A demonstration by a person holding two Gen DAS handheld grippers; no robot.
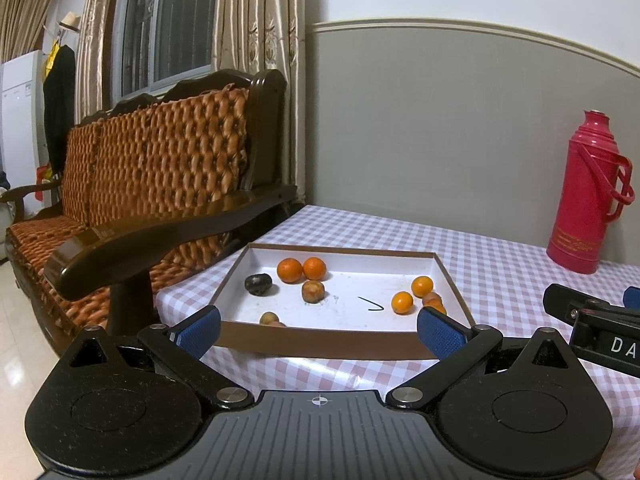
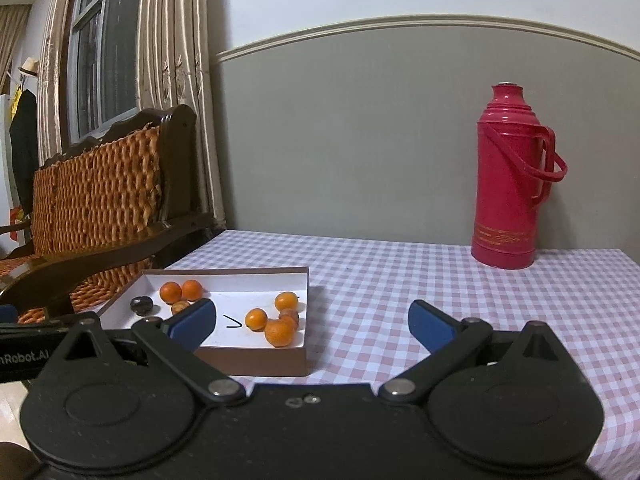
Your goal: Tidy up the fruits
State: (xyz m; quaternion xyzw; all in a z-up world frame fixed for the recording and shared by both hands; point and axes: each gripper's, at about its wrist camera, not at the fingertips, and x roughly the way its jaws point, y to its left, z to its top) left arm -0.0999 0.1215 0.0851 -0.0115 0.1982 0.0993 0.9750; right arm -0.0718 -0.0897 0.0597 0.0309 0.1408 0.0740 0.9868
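Left wrist view: left tongs [image 1: 318,326] spread wide, holding nothing, hovering short of tray [image 1: 320,346] near its front wall. Right wrist view: right tongs [image 2: 312,322] likewise apart and empty, aimed past the tray's right corner at bare checked desk [image 2: 440,280]. Fruit all inside the tray: two oranges [image 1: 301,269] touching at back left, a dark fruit [image 1: 258,283] beside them, a brownish one [image 1: 313,291] just in front, another small one [image 1: 269,318] half hidden behind the front wall, and a cluster [image 2: 276,318] of oranges toward the right wall. Black mark [image 1: 371,304] on the tray floor between the groups. Red flask [image 2: 510,184] upright at the back, well apart from everything. Likely risks from here: round fruit rolling off a pad if pinched off-centre; tray sliding across the cloth if a finger clips the low wall, with the near left corner close to the desk edge by the sofa [image 1: 152,184]; clustered oranges getting nudged together, leaving no room for a finger between; soft, discoloured fruit bruising or splitting under a hard squeeze.
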